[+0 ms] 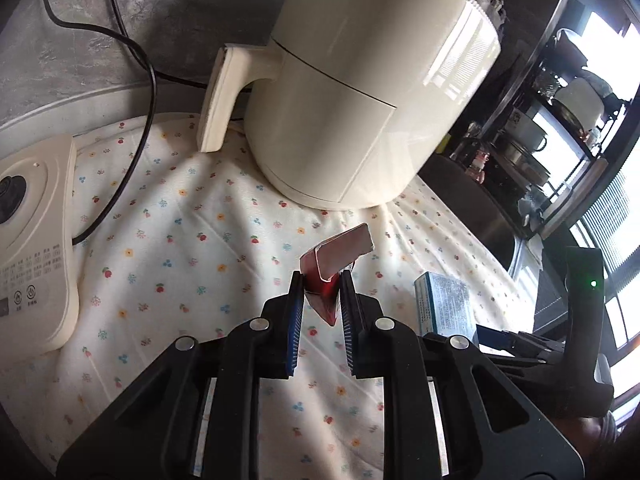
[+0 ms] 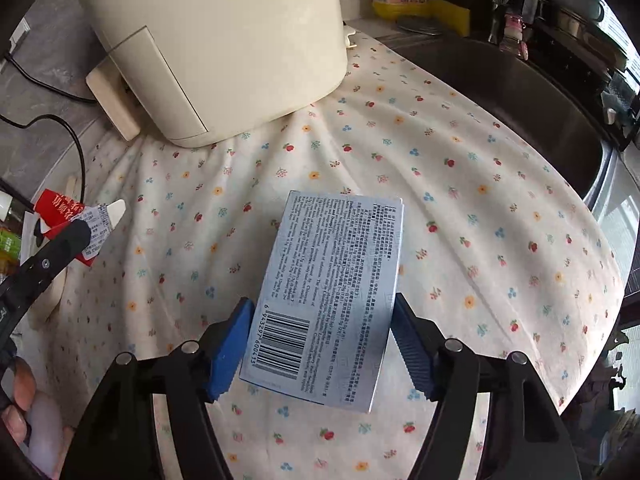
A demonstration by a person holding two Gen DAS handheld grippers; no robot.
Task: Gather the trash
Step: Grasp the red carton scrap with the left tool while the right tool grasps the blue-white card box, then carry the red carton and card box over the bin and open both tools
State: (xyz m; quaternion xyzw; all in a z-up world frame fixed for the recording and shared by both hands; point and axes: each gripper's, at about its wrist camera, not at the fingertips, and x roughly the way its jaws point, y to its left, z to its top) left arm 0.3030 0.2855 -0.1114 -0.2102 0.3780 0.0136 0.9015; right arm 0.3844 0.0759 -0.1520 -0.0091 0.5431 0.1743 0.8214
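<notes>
The right gripper (image 2: 320, 340) is straddling the pale blue box (image 2: 332, 296), which is lying flat on the flowered cloth (image 2: 460, 200) between the jaws; they look to be at the box's long edges, but I cannot tell whether they are pressing yet. The left gripper (image 1: 320, 280) is clamping the crumpled red wrapper (image 1: 334, 256) at its fingertips, clear of the cloth. The pick-up step seems half done: next, the right jaws need a firm squeeze before lifting, then both pieces need carrying to a bin, which is nowhere in sight.
</notes>
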